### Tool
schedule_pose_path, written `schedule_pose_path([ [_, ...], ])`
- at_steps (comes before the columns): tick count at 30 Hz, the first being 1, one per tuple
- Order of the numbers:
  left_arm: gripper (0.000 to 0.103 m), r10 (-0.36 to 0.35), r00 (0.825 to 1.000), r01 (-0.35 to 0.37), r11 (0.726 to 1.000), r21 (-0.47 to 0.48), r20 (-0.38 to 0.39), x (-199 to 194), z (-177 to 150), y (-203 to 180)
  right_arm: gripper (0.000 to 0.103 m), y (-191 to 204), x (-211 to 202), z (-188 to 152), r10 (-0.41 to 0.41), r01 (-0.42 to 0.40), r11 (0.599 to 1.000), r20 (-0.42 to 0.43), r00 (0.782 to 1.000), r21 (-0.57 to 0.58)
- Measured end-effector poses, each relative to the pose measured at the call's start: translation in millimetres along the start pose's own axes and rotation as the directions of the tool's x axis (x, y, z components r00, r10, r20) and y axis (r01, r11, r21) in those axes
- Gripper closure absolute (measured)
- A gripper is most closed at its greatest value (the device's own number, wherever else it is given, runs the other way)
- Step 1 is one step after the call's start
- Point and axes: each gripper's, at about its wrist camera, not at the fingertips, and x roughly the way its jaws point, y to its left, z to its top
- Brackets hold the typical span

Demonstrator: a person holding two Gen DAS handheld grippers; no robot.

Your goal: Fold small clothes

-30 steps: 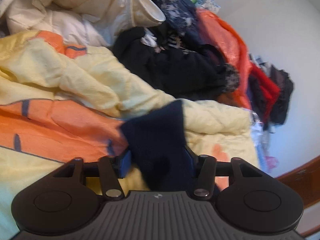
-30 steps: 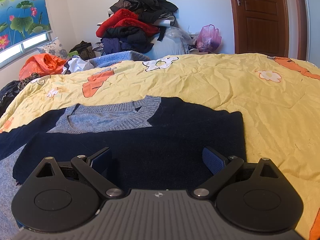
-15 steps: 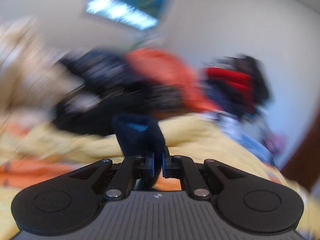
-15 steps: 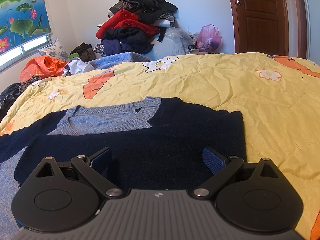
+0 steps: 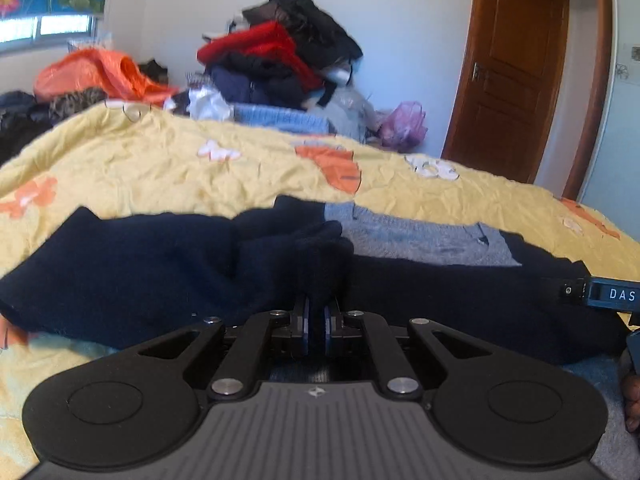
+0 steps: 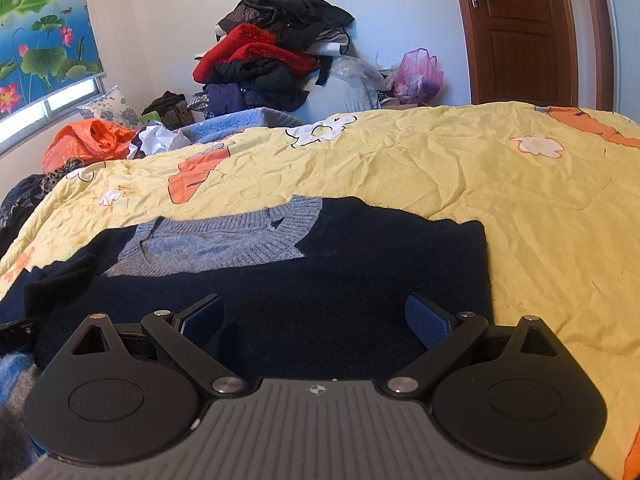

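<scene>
1. Left gripper [image 5: 316, 326]: fingers pressed together on a bunch of dark navy cloth, most likely the cuff of the sleeve [image 5: 132, 264], which lies folded in over the sweater's left side.
2. Right gripper [image 6: 316, 320]: fingers spread wide, pinching nothing, poised over the near part of the sweater [image 6: 344, 272], ready to pin it.
3. Sweater spread flat on the yellow quilt [image 6: 520, 208], grey collar [image 6: 224, 240] toward the far side, right edge already straight.
4. Carry the pinched cuff across the chest, low over the cloth, so the sleeve lands without a hump.
5. Aim for a fold line running straight down from the shoulder, matching the straight right edge.
6. Press the open right gripper down on the body if the knit drags along with the sleeve; soft wool probably creeps and bunches.
7. Set the cuff down inside the outline of the body before opening the left fingers; release only once the cloth lies slack.
8. Smooth the lump visible near the collar afterwards, outward from the middle.
</scene>
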Motion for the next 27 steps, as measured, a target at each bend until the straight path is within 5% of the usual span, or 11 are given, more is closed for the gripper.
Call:
schedule_pose_path([
  [4,0.097,0.036,0.996,-0.037,0.999,0.008,0.079,-9,1,-6,0.01,17,0,9,-0.051,0.05,0.998,-0.035,0.998,-0.036],
  [7,0.097,0.039,0.991,-0.039,0.999,-0.004,0.131,-15,4,-5,0.009,45,-1,35,0.17,-0.161,0.983,-0.098,0.981,0.092],
  [10,0.097,0.031,0.989,-0.031,1.0,-0.004,0.144,-17,6,-5,0.008,87,30,57,0.435,-0.359,0.89,-0.289,0.853,0.282],
  [12,0.097,0.023,0.989,-0.025,1.0,0.013,0.148,-17,6,-7,0.009,114,57,63,0.537,-0.396,0.83,-0.371,0.758,0.392],
  [13,0.097,0.017,0.989,-0.02,1.0,0.019,0.147,-18,6,-7,0.01,128,67,66,0.548,-0.401,0.826,-0.398,0.735,0.396],
  [17,0.097,-0.015,0.991,0.011,0.999,0.032,0.134,-17,6,-8,0.023,176,96,69,0.446,-0.348,0.894,-0.492,0.748,0.282],
  [19,0.095,-0.024,0.993,0.021,0.999,0.025,0.118,-14,6,-6,0.08,190,106,65,0.398,-0.334,0.917,-0.536,0.744,0.216],
  [21,0.09,-0.042,0.995,0.043,0.999,-0.003,0.09,-11,7,0,0.086,191,106,63,0.366,-0.323,0.93,-0.524,0.769,0.175],
  [23,0.068,-0.043,0.995,0.047,0.998,-0.042,0.091,-10,7,7,0.086,182,99,64,0.395,-0.347,0.918,-0.49,0.777,0.19],
  [25,0.0,-0.02,0.993,0.03,0.996,-0.088,0.119,-14,7,13,0.087,172,92,70,0.422,-0.37,0.907,-0.449,0.787,0.204],
  [27,0.0,0.021,0.981,0.007,0.989,-0.145,0.192,-23,5,22,0.087,159,84,78,0.449,-0.395,0.893,-0.409,0.794,0.214],
])
